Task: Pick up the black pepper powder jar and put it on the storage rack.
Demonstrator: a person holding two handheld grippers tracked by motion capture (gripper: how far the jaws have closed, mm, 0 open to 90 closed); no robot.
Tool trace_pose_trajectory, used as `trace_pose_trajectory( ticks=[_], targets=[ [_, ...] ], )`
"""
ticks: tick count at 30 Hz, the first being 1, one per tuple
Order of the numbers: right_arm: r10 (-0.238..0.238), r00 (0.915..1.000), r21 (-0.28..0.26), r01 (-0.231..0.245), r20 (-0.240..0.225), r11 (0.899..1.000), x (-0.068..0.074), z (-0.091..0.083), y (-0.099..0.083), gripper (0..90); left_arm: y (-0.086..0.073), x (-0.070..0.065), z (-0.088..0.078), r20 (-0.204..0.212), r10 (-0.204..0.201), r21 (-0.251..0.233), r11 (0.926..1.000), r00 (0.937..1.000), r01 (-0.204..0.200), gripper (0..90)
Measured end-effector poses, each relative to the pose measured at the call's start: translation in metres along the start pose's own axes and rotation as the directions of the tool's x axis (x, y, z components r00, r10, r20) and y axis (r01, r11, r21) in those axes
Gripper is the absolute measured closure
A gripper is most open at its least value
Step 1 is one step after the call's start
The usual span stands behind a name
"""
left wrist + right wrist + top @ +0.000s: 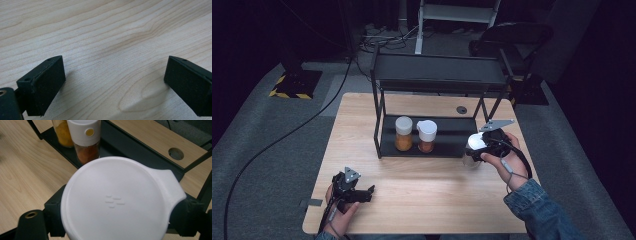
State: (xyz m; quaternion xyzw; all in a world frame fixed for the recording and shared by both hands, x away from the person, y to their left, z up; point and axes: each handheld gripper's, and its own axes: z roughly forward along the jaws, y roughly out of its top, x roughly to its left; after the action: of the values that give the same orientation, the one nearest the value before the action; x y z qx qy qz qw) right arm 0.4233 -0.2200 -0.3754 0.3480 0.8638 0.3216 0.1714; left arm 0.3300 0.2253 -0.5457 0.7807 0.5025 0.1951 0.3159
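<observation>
A: Report the right gripper (476,148).
B: It grasps a white-lidded jar (117,200) on both sides, near the bench's (422,200) right edge, just beside the black rack's (437,75) right end.
A: And the left gripper (368,192)?
B: Released, jaws wide apart, nothing between them, low over the bench near the front-left corner.

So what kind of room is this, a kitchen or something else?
Probably a recording studio or lab, not a kitchen: dark curtains and grey carpet surround one light wooden table, cables trail across the floor, and a person works hand-held grippers beside a black metal two-tier rack that holds two white-capped spice jars.
</observation>
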Motion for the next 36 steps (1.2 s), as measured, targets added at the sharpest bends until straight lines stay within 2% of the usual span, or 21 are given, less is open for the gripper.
trace_pose_trajectory(
  ticks=[23, 36],
  targets=[
    [-0.022, 0.9997, -0.006, 0.022, -0.005, 1.000, -0.017, 0.028, 0.039, 19.1, 0.000, 0.000, 0.000, -0.001, 0.000, 0.001, 1.0000, 1.0000, 0.000, 3.2],
    [-0.027, 0.9996, -0.004, 0.027, -0.008, 1.000, -0.023, 0.057, 0.046, 19.1, 0.001, 0.000, 0.001, -0.004, 0.000, 0.002, 1.0000, 1.0000, 0.000, 2.6]
  ],
)
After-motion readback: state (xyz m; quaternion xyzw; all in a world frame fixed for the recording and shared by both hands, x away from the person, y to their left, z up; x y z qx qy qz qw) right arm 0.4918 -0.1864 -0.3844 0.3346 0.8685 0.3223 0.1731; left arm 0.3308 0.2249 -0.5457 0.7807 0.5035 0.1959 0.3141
